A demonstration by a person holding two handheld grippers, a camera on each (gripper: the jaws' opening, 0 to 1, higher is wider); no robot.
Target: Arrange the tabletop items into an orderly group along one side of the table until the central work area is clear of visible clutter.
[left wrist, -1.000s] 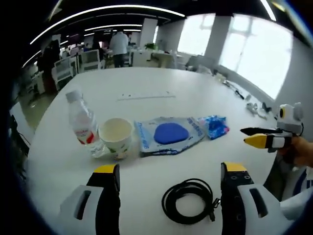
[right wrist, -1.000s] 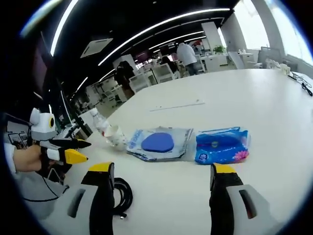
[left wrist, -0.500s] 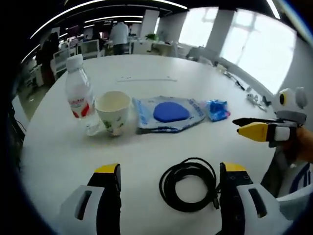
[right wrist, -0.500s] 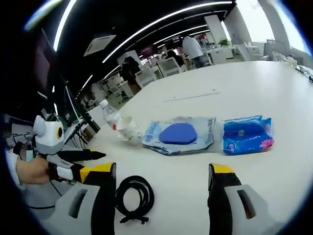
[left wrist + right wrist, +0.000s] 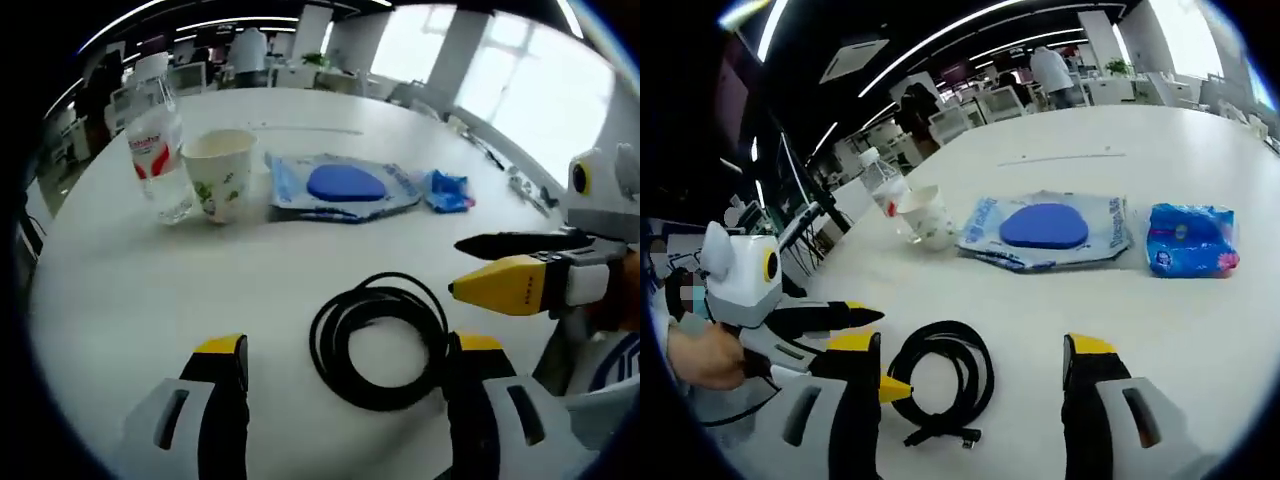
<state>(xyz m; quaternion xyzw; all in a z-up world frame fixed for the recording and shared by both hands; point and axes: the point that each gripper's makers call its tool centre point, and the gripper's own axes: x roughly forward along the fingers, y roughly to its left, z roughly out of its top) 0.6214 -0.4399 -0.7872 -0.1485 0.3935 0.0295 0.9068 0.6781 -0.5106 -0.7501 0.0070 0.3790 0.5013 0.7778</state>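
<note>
- Cable [image 5: 378,340] lay coiled on the table [image 5: 120,290], between the left gripper [image 5: 345,365]'s wide, empty jaws.
- Right gripper [image 5: 970,365] gaped empty; bottle [image 5: 884,187] and cup [image 5: 927,217] at 11 o'clock.

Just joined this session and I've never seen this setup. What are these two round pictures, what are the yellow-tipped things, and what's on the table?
No robot here: a person holds a claw in each hand, each with a camera looking along its two jaws. The left claw and right claw are both open, holding nothing. On the white table lie a coiled black cable, a water bottle, a paper cup, a clear bag with a blue pad and a blue tissue pack.
</note>
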